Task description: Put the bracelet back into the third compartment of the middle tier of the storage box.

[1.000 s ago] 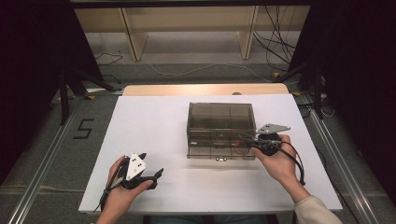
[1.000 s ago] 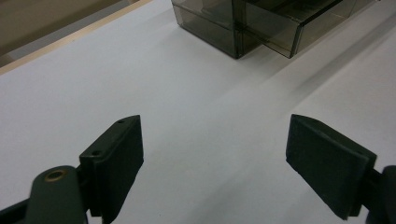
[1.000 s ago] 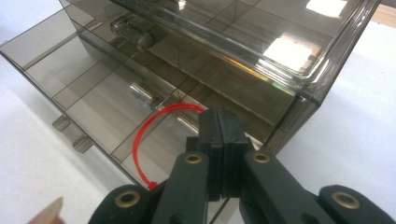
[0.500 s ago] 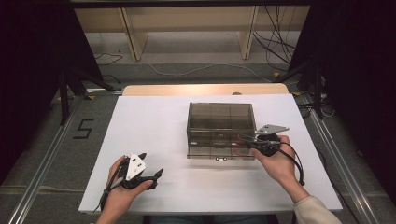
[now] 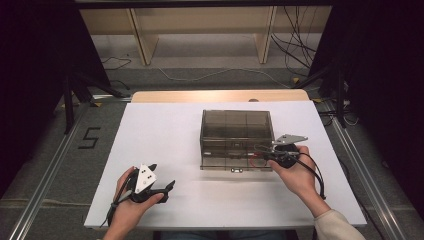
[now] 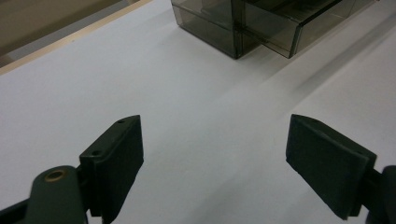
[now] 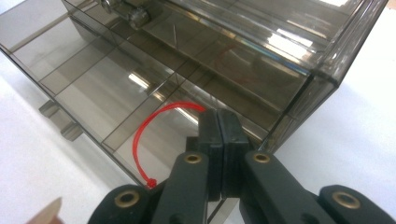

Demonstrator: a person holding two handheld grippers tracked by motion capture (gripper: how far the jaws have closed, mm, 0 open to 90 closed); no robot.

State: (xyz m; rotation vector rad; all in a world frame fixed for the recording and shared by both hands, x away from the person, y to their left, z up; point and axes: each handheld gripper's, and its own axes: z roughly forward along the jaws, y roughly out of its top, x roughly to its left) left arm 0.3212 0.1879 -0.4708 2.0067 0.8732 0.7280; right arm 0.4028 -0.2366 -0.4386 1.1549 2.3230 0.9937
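High view: a smoked, see-through plastic organizer box point(image 5: 236, 139) stands on the white table point(image 5: 165, 135), right of centre, with its drawer point(image 5: 235, 161) pulled out toward the near edge. The right gripper point(image 5: 260, 150), held in the person's right hand point(image 5: 295, 172), reaches into the drawer's right end from the near right. A thin red cable tie point(image 5: 255, 159) shows faintly there. The left gripper point(image 5: 167, 186) rests in the left hand point(image 5: 131, 197) at the near left of the table, well apart from the box.

Left gripper view: the two black jaws stand wide apart above bare white table, nothing between them. The box point(image 6: 219, 21) and its projecting drawer point(image 6: 299, 28) lie far ahead, toward the upper right.

Right gripper view: the jaws are pressed together, pads meeting, over the drawer's right-hand compartment point(image 7: 154, 140). The red cable tie point(image 7: 140, 135) curves out from the pad tips, arcs left and ends in a small red head at the drawer's near wall. One end of the tie is pinched between the pads. The drawer's dividers mark off further compartments to the left.
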